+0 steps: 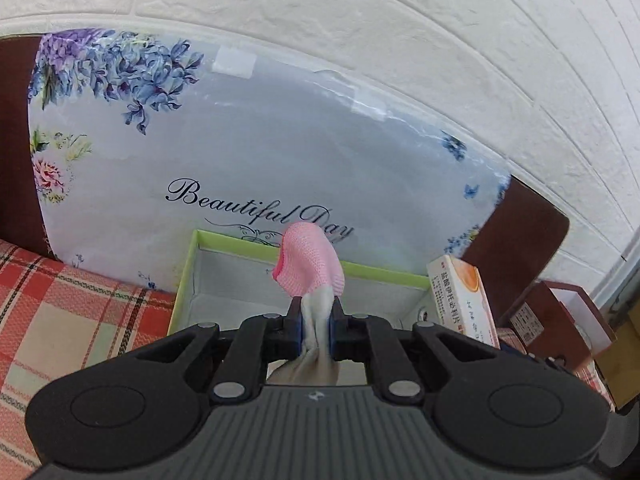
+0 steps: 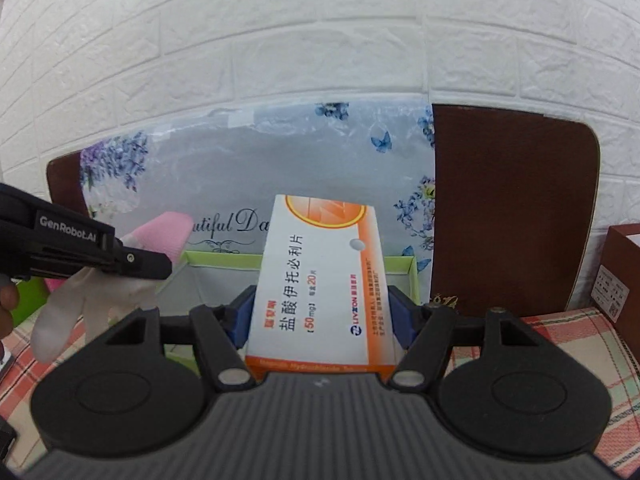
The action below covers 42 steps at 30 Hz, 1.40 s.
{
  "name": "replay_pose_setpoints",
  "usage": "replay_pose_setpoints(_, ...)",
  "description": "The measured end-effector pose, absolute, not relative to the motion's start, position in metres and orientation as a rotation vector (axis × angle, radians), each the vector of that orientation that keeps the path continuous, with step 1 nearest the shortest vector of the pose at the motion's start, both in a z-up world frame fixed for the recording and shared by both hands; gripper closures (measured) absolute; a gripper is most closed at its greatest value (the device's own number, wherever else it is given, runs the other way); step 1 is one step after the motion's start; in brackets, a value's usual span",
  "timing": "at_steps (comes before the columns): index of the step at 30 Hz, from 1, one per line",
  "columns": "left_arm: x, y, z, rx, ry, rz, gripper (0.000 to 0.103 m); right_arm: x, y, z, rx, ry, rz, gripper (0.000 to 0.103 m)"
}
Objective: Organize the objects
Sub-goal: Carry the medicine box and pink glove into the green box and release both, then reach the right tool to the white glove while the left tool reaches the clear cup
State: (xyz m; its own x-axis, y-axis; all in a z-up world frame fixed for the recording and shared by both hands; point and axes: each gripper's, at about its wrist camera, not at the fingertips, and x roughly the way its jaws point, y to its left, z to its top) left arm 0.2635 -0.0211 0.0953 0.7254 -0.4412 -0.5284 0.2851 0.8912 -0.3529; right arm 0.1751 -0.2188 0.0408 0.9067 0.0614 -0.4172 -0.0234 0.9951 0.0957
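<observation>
My left gripper (image 1: 316, 308) is shut on a pink and white glove (image 1: 310, 262), whose pink cuff stands up above the jaws. In the right wrist view that glove (image 2: 160, 232) hangs from the left gripper (image 2: 160, 266), white fingers drooping. My right gripper (image 2: 322, 300) is shut on a white and orange medicine box (image 2: 316, 280), which points forward between the blue pads. Both are held just in front of an open green-rimmed box (image 1: 224, 240), whose pale inside shows nothing. In the left wrist view the medicine box (image 1: 464, 296) stands at the right.
A floral pillow (image 1: 240, 140) printed "Beautiful Day" leans on a brown headboard (image 2: 512, 208) against a white brick wall. Red plaid bedding (image 1: 72, 312) lies below. A brown box with a white label (image 2: 620, 276) sits at the right. Part of a hand (image 2: 6, 304) shows at left.
</observation>
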Motion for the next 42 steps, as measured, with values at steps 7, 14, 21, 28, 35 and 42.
replay_pose_setpoints(7, 0.316, -0.022, 0.065, -0.296, 0.711, -0.357, 0.093, 0.232, -0.211, 0.003, 0.082, 0.522, 0.022, 0.037)
replay_pose_setpoints(14, 0.315, -0.029, 0.040, -0.289, 0.775, -0.434, 0.037, 0.243, -0.198, -0.020, 0.009, 0.563, 0.058, 0.014)
replay_pose_setpoints(21, 0.286, -0.030, 0.075, -0.210, 0.716, -0.388, 0.033, 0.221, -0.201, -0.004, -0.012, 0.506, 0.046, 0.004)
replay_pose_setpoints(28, 0.227, -0.032, 0.127, -0.150, 0.628, -0.382, 0.018, 0.163, -0.215, 0.043, 0.035, 0.373, 0.050, 0.000)
replay_pose_setpoints(35, 0.144, -0.024, 0.154, -0.138, 0.546, -0.448, 0.017, 0.086, -0.229, 0.086, 0.115, 0.261, 0.063, 0.000)
replay_pose_setpoints(42, 0.056, 0.016, 0.152, -0.268, 0.396, -0.435, 0.017, 0.000, -0.243, 0.096, 0.134, 0.168, 0.043, 0.000)
